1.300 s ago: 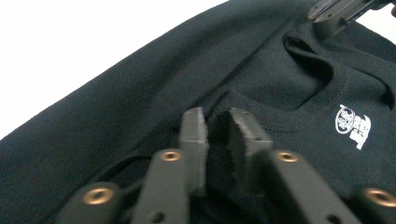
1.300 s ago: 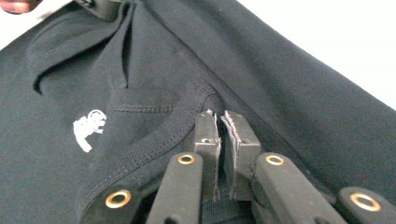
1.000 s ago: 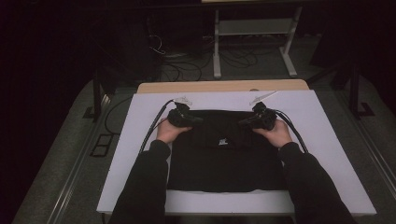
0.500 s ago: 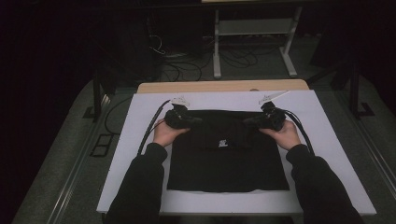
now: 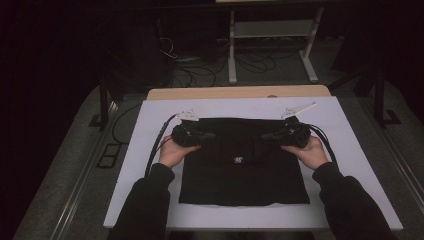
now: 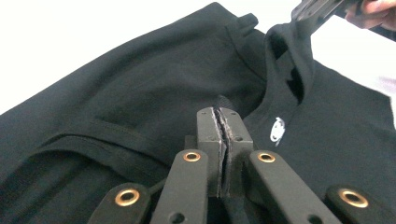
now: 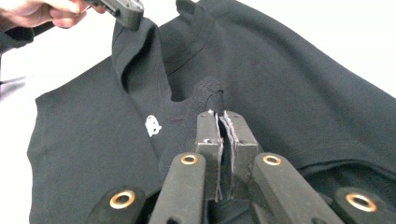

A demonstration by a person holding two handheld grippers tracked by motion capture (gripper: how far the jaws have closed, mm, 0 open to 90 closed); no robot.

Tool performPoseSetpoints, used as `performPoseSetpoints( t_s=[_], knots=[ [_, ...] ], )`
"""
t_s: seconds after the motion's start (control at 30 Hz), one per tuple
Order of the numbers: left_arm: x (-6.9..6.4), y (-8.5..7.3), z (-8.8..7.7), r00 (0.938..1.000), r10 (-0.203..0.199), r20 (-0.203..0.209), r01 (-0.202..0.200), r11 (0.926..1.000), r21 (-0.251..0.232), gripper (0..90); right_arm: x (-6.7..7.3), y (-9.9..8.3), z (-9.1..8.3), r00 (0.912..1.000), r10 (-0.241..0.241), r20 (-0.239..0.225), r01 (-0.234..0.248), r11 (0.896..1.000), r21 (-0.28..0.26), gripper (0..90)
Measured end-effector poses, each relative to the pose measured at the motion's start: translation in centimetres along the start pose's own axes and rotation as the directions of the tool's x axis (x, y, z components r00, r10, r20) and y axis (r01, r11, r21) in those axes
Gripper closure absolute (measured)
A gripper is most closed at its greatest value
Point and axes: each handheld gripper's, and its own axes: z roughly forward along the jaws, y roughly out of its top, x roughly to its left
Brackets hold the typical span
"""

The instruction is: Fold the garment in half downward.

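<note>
Since a second ago both hands have slid outward, away from each other, along the far edge of the black T-shirt (image 5: 240,175), so the cloth between them now stretches wider and the shirt covers more of the white board (image 5: 350,150) than it did; the near hem has spread toward the person as well. The left claw (image 5: 207,135) is clenched on a pinch of the shirt's fabric: in the left gripper view its two pads (image 6: 223,140) are pressed together with black cloth caught between them. The right claw (image 5: 267,136) is likewise clenched on the shirt, its pads (image 7: 223,140) closed on a ribbed fold of fabric in the right gripper view. The shirt lies flat on the board in the middle of the desk (image 5: 240,92), its far edge lifted slightly where the claws pull it, and a small white logo (image 5: 238,160) shows near its centre. Counted: one T-shirt, one logo, two claws, two hands (left hand (image 5: 172,152), right hand (image 5: 310,152)), two dark sleeves, one white board on one wooden desk. A cable trails from each gripper, two in all, the left cable (image 5: 157,145) running back along the board's left side and the right cable (image 5: 325,142) curving beside the right wrist. Beyond the desk a grey metal stand (image 5: 270,30) rises among loose wires on the floor
</note>
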Motion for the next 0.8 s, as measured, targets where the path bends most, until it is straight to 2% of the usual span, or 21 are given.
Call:
performPoseSetpoints(
  t_s=[0.23, 0.43, 0.63, 0.8],
  knots=[
    [-0.2, -0.5, -0.4, 0.9992, -0.034, 0.021, 0.035, 0.9991, -0.025, 87.0, 0.5, -0.8, -0.1, 0.9999, 0.006, -0.008, -0.006, 1.000, 0.000, 84.4],
    [-1.0, -1.2, -0.9, 0.9992, -0.035, 0.022, 0.035, 0.9992, -0.019, 86.9, 1.0, -1.3, -0.9, 0.9997, 0.018, -0.019, -0.018, 1.000, -0.021, 84.5],
    [-1.8, -2.1, -1.7, 0.9984, -0.046, 0.032, 0.047, 0.9986, -0.027, 86.9, 1.7, -2.0, -1.4, 0.9998, 0.012, -0.019, -0.012, 1.000, -0.014, 84.5],
    [-2.6, -2.4, -2.0, 0.9982, -0.040, 0.045, 0.042, 0.9985, -0.035, 86.9, 2.1, -2.6, -1.7, 0.9996, 0.014, -0.023, -0.014, 1.000, -0.012, 84.5]
  ],
)
